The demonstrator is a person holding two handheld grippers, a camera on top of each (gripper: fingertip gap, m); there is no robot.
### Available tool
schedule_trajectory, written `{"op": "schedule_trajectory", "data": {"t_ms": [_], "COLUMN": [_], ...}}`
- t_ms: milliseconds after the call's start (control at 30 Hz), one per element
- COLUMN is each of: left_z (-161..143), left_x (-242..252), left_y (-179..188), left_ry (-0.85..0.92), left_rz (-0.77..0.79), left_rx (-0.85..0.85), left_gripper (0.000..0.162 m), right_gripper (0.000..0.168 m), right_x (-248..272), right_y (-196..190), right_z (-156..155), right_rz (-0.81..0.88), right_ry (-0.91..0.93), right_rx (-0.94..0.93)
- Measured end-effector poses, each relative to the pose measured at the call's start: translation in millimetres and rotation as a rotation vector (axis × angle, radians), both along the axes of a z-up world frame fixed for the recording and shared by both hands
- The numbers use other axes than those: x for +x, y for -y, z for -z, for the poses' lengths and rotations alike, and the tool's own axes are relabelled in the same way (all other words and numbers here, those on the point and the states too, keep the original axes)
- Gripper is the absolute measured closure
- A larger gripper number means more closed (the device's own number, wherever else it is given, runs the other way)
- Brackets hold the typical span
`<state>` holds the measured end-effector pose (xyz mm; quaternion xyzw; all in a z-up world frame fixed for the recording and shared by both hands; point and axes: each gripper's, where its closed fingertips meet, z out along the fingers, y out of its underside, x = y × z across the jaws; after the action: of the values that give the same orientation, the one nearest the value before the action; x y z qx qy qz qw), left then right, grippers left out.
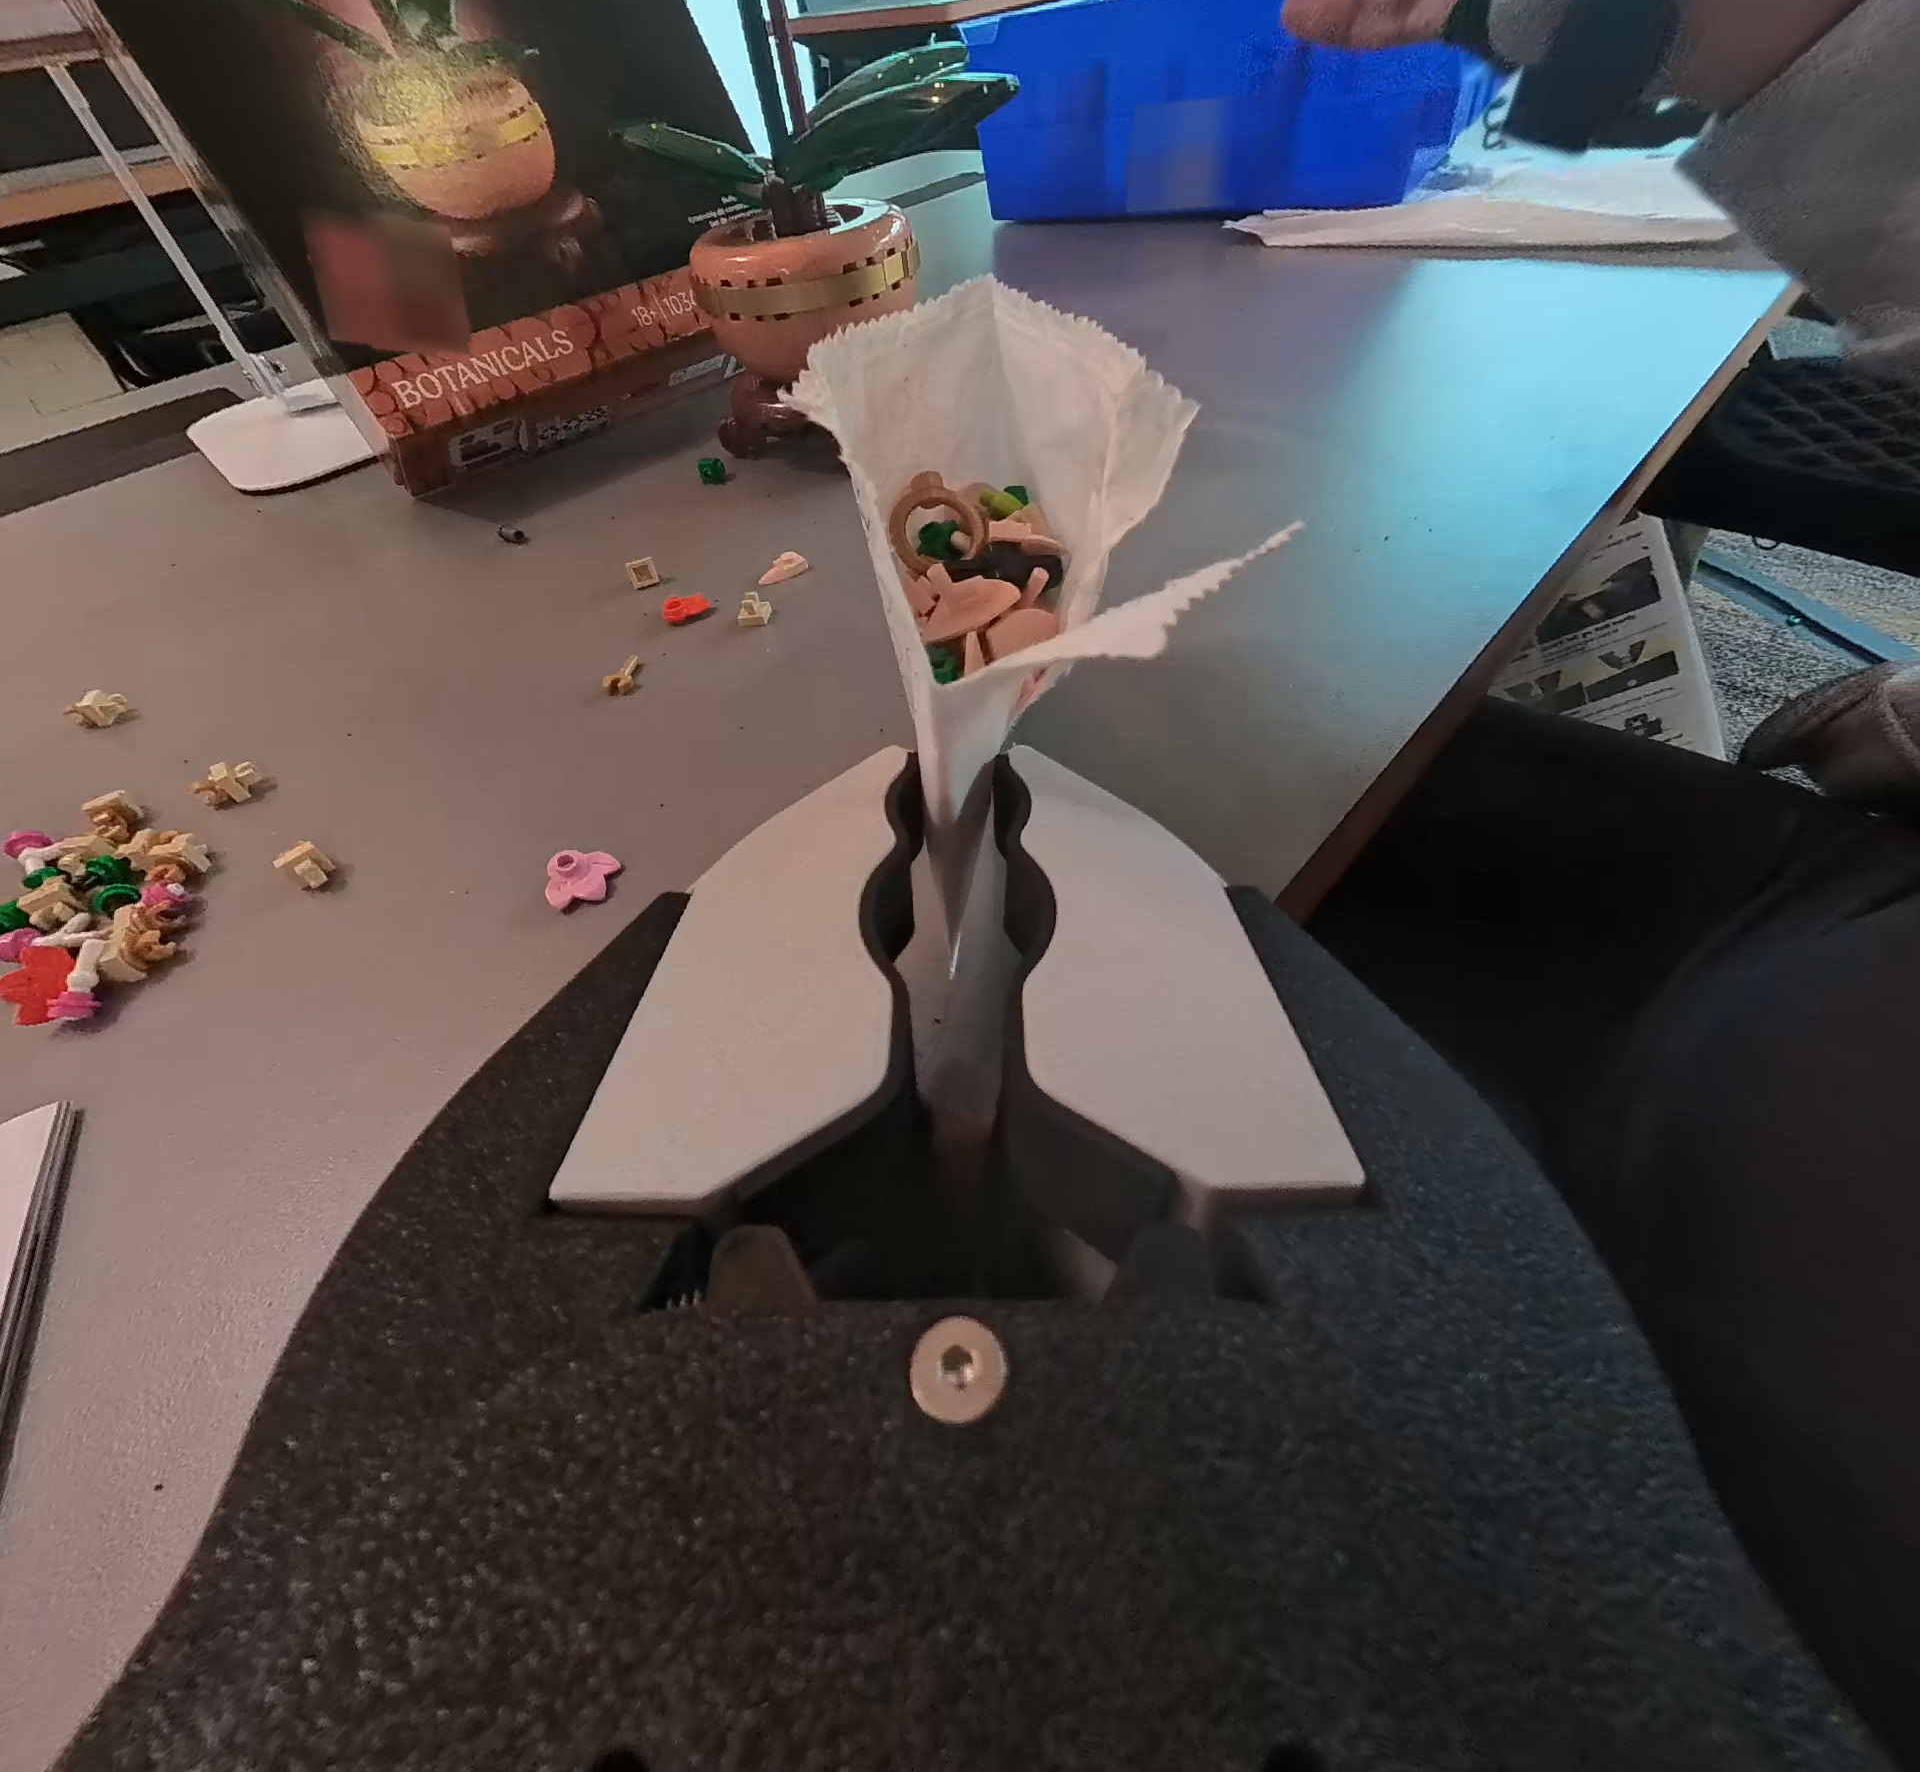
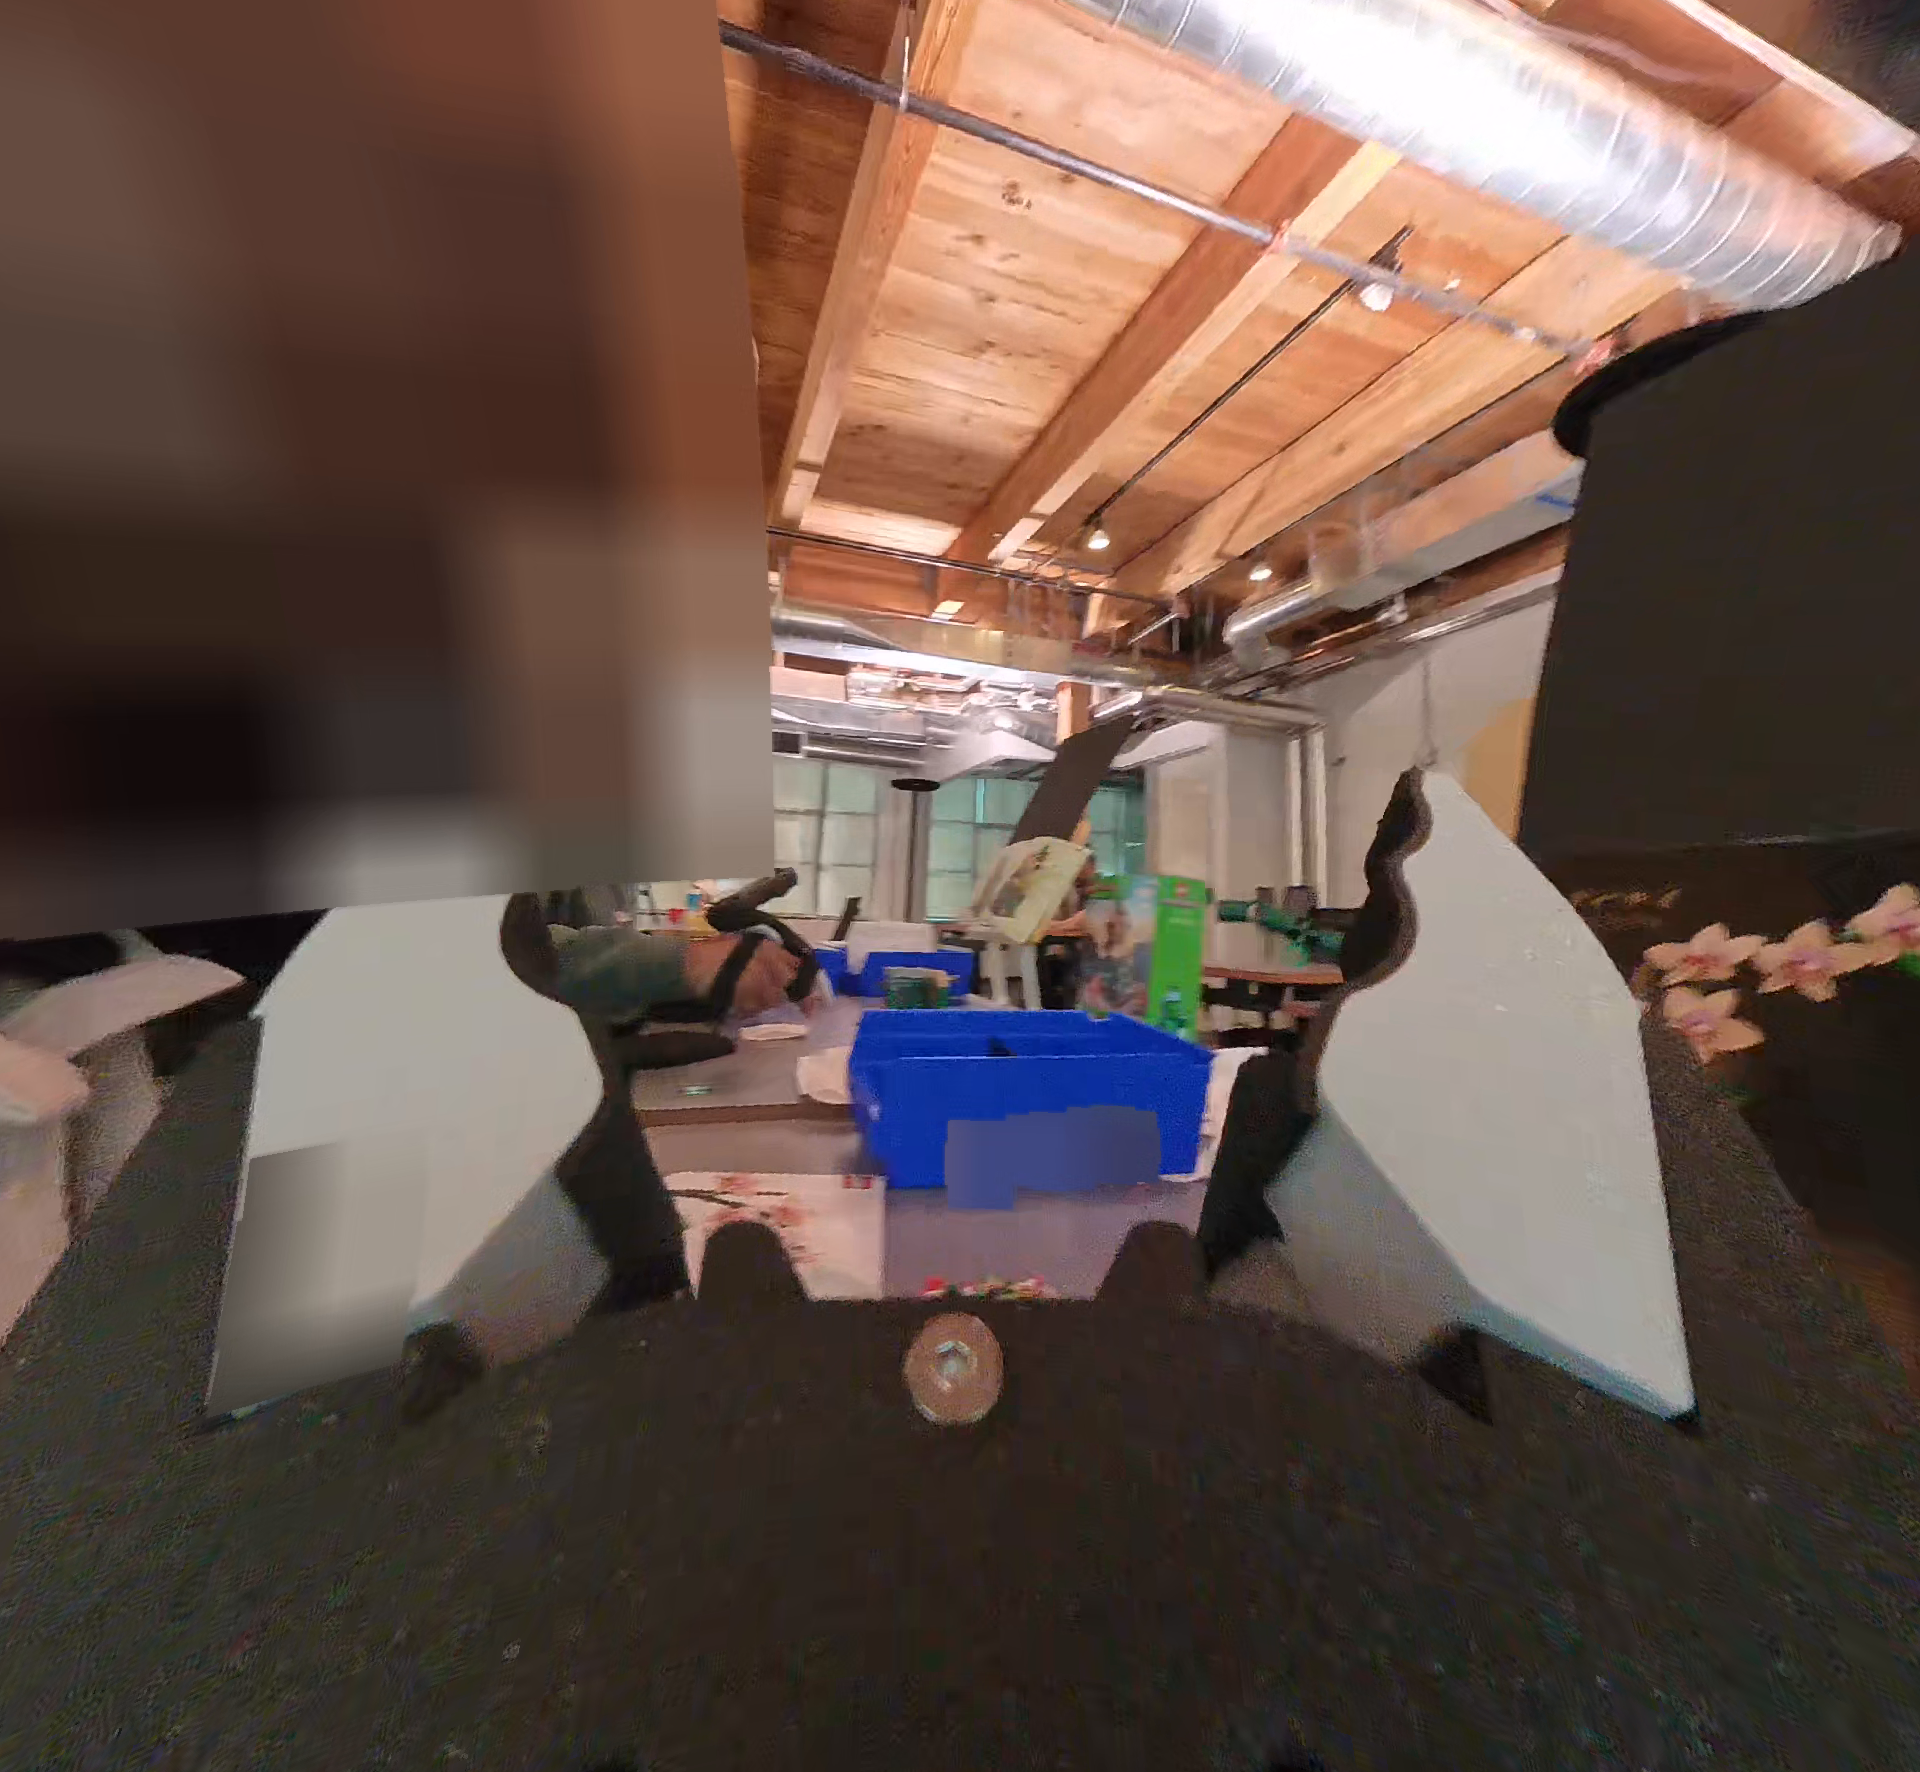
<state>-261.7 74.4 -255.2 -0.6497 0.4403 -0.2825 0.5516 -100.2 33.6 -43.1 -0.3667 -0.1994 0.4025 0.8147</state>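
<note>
My left gripper (image 1: pixel 958 766) is shut on the lower end of a white paper bag (image 1: pixel 997 434), holding it upright above the grey table (image 1: pixel 1351 475). The bag's torn top gapes open and shows small tan, pink and green toy bricks (image 1: pixel 977 579) inside. My right gripper (image 2: pixel 961 891) is open and empty, raised and tilted up toward the wooden ceiling, with a blue bin (image 2: pixel 1029 1088) beyond its fingers. A hand on a black gripper handle (image 1: pixel 1558 8) shows at the top right of the left wrist view.
Loose small bricks (image 1: pixel 94 912) lie in a pile at the left, others (image 1: pixel 686 605) scattered mid-table. A brick-built potted plant (image 1: pixel 805 268) stands beside a dark product box (image 1: pixel 416 164). A blue bin (image 1: pixel 1216 112) and papers (image 1: pixel 1507 210) sit at the back. The table edge (image 1: pixel 1538 600) runs along the right. The gap from one gripper's tips to the other's is roughly 25 centimetres. The brick-built potted plant (image 1: pixel 805 268) is about equally far from each gripper, around 20 centimetres.
</note>
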Motion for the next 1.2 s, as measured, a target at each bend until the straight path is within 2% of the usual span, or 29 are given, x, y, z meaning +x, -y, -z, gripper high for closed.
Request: {"op": "schedule_trajectory", "data": {"t_ms": [33, 67, 133, 200, 267, 333, 367, 433, 500, 633, 733, 800, 1033, 1100, 1167, 1200], "left_z": [0, 0, 0, 0, 0, 0, 0, 1, 0, 1, 0, 0, -1, -1, -1, -1], "left_x": [0, 0, 1, 1, 0, 0, 0, 1, 0, 1, 0, 0, -1, -1, -1, -1], "left_y": [0, 0, -1, -1, 0, 0, 0, 0, 0, 0, 1, 1, 2, 1, 1, 1], "left_ry": [-0.001, -0.002, -0.001, -0.002, -0.005, -0.006, -0.007, -0.01, -0.009, 0.0, 0.011, 0.019, 0.028, 0.031, 0.031, 0.032], "left_rz": [-0.001, -0.001, -0.002, -0.001, -0.001, -0.002, -0.002, -0.002, -0.003, -0.002, 0.002, 0.004, 0.006, 0.006, 0.007, 0.007], "left_rx": [0.002, 0.003, 0.002, 0.004, 0.009, 0.012, 0.012, 0.011, 0.009, -0.003, -0.016, -0.02, -0.02, -0.021, -0.023, -0.023], "left_gripper": [0.15, 0.15, 0.15, 0.15, 0.15, 0.15, 0.15, 0.15, 0.15, 0.15, 0.15, 0.15, 0.15, 0.15, 0.15, 0.15], "right_gripper": [0.022, 0.022, 0.048, 0.074, 0.102, 0.13, 0.132, 0.134, 0.119, 0.117, 0.12, 0.12, 0.125, 0.127, 0.132, 0.14], "right_x": [11, 24, 50, 73, 112, 152, 166, 195, 222, 245, 245, 246, 251, 252, 250, 246], "right_y": [1, 1, -5, -22, -57, -104, -131, -177, -212, -249, -264, -274, -280, -281, -279, -281], "right_z": [-6, -13, -26, -32, -31, -16, 3, 67, 116, 185, 215, 224, 241, 243, 248, 247], "right_rz": [0.078, 0.159, 0.297, 0.406, 0.568, 0.714, 0.702, 0.582, 0.513, 0.456, 0.428, 0.43, 0.408, 0.416, 0.386, 0.379], "right_ry": [0.008, 0.012, 0.041, 0.145, 0.252, 0.456, 0.584, 0.859, 0.972, 1.145, 1.255, 1.28, 1.298, 1.305, 1.298, 1.279], "right_rx": [0.036, 0.066, 0.082, 0.058, -0.033, -0.163, -0.285, -0.693, -1.008, -1.399, -1.547, -1.614, -1.79, -1.786, -1.807, -1.802]}}
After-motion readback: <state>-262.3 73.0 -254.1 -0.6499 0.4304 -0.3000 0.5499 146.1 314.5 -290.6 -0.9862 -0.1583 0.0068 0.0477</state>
